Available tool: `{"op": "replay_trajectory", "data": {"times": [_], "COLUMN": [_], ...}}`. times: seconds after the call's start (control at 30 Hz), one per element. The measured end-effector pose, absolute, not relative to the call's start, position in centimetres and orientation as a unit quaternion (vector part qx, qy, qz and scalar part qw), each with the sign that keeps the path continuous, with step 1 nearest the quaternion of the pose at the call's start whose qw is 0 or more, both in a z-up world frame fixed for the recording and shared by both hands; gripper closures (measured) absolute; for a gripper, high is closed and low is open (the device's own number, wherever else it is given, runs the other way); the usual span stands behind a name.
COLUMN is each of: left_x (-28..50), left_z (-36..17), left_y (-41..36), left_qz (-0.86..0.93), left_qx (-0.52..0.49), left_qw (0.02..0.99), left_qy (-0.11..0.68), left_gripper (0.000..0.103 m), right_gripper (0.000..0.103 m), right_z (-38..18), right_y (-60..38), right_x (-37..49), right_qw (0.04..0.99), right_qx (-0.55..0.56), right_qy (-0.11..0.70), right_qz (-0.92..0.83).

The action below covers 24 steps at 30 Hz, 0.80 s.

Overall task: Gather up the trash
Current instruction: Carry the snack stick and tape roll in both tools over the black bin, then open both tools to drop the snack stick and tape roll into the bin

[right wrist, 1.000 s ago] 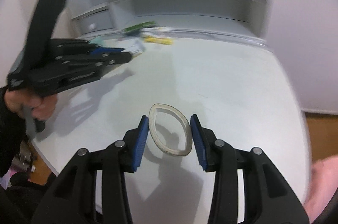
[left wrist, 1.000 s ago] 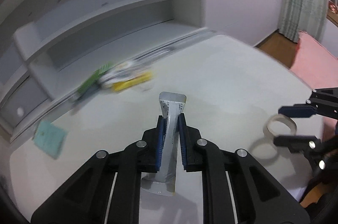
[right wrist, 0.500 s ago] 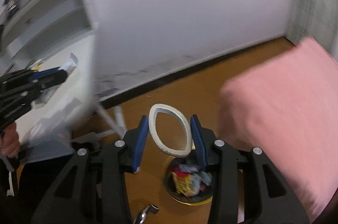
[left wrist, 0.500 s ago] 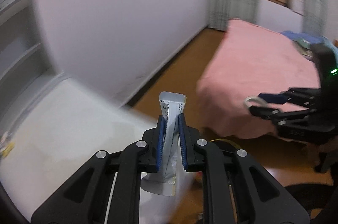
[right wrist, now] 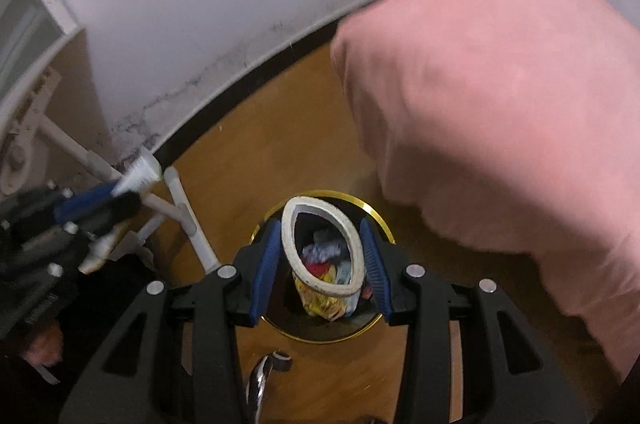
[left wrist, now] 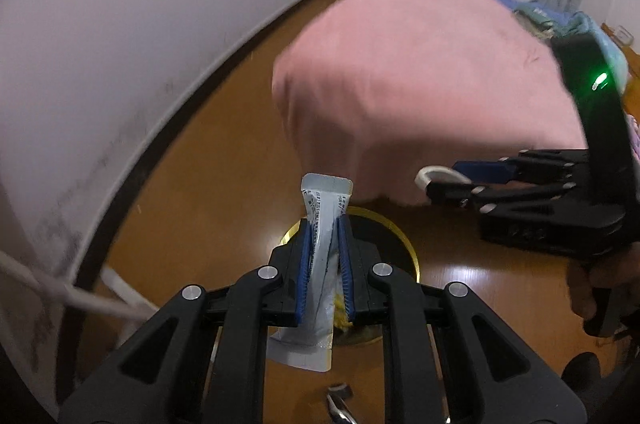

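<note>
Left gripper (left wrist: 325, 264) clamps sachet (left wrist: 320, 256); right gripper (right wrist: 322, 256) squeezes ring (right wrist: 356, 244).

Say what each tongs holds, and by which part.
Left tongs: a silver sachet, pinched across its middle. Right tongs: a white ring, squeezed on its two outer sides.

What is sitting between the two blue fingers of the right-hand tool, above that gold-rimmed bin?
A squashed white ring, pinched between the right gripper's fingers, directly over the open bin. The right wrist view shows it.

Bin (right wrist: 384, 224) on the floor (right wrist: 248, 160), beside the bedcover (right wrist: 500, 104).
</note>
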<state>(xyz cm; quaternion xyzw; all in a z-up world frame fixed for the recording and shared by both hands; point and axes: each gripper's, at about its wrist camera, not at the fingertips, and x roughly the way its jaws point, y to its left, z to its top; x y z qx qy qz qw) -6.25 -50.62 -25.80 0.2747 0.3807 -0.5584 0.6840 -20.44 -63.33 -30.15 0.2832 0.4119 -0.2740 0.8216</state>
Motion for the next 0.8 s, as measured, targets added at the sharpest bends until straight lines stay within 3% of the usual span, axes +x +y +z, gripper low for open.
{"op": "replay_trajectory", "data": {"times": [0.23,0.8], "left_x": [-4.3,-4.6], "left_z": [-34.9,-36.1], "left_y": [-50.9,-51.3], "left_qz": [-0.517,-0.521], "left_qx": [0.304,0.287], "left_qw": [0.664,0.654], "left_qy": [0.446,0.468], "left_gripper": [0.09,0.09], "right_gripper": [0.062,0.062], "right_z": [-37.0,-39.4], "right_y": [-63.7,-63.2], "right_x": [-19.7,-19.9], "right_qw": [0.787,0.767], "right_qx": [0.298,0.317], "right_qy": [0.468,0.489], "right_qz": [-0.27,-0.268]}}
